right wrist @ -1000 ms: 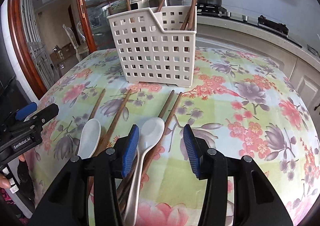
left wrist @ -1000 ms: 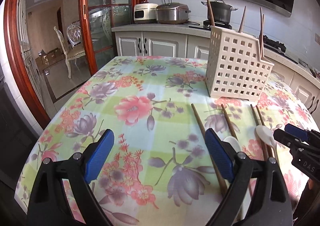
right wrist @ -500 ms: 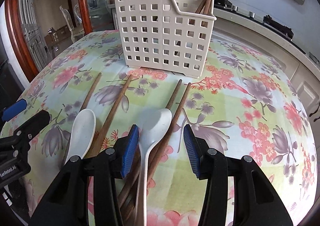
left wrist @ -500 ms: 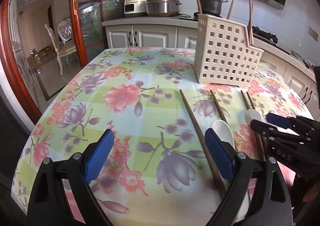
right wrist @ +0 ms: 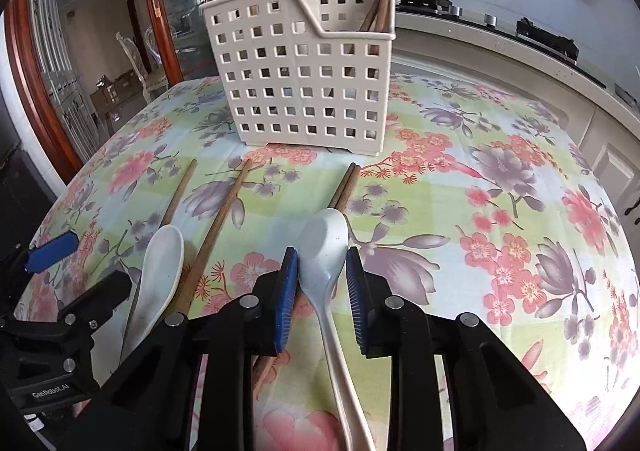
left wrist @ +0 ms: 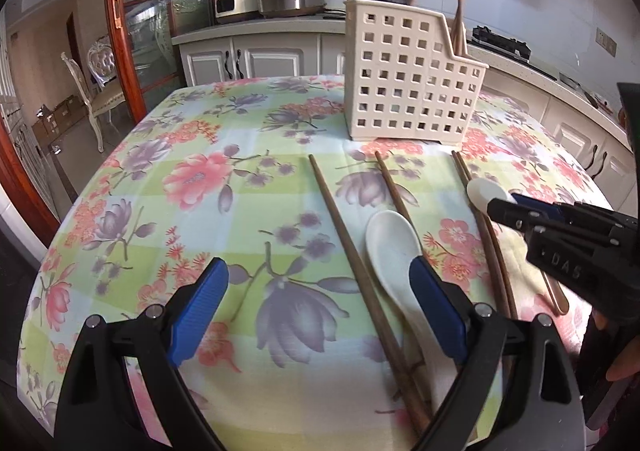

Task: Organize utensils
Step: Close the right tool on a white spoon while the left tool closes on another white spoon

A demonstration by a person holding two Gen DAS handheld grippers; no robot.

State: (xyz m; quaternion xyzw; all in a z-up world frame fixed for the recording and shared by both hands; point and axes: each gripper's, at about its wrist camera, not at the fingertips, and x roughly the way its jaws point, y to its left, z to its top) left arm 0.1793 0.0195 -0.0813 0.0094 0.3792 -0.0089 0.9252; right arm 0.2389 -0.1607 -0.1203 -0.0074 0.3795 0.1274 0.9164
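A cream perforated utensil basket (right wrist: 304,83) stands on the floral tablecloth (right wrist: 480,179) with several wooden chopsticks upright in it. More chopsticks (left wrist: 340,219) lie flat in front of it, beside two white spoons. My right gripper (right wrist: 322,263) is closing, and its blue pads meet the sides of the right white spoon (right wrist: 324,235), which lies on a chopstick pair. My left gripper (left wrist: 316,271) hangs wide open over the cloth with nothing gripped. Its right pad is just above the handle of the other white spoon (left wrist: 390,235). The right gripper (left wrist: 504,207) shows at the left wrist view's right edge.
Behind the table, a kitchen counter (left wrist: 256,27) carries a rice cooker, another cooker and a pot on a hob. A red-framed glass door (left wrist: 116,31) and a chair are at the far left. The table's near edge runs close under both grippers.
The right jaws have narrowed from wide around the right spoon to against its sides. The left gripper has drifted right and lower, bringing the left spoon under its right pad.
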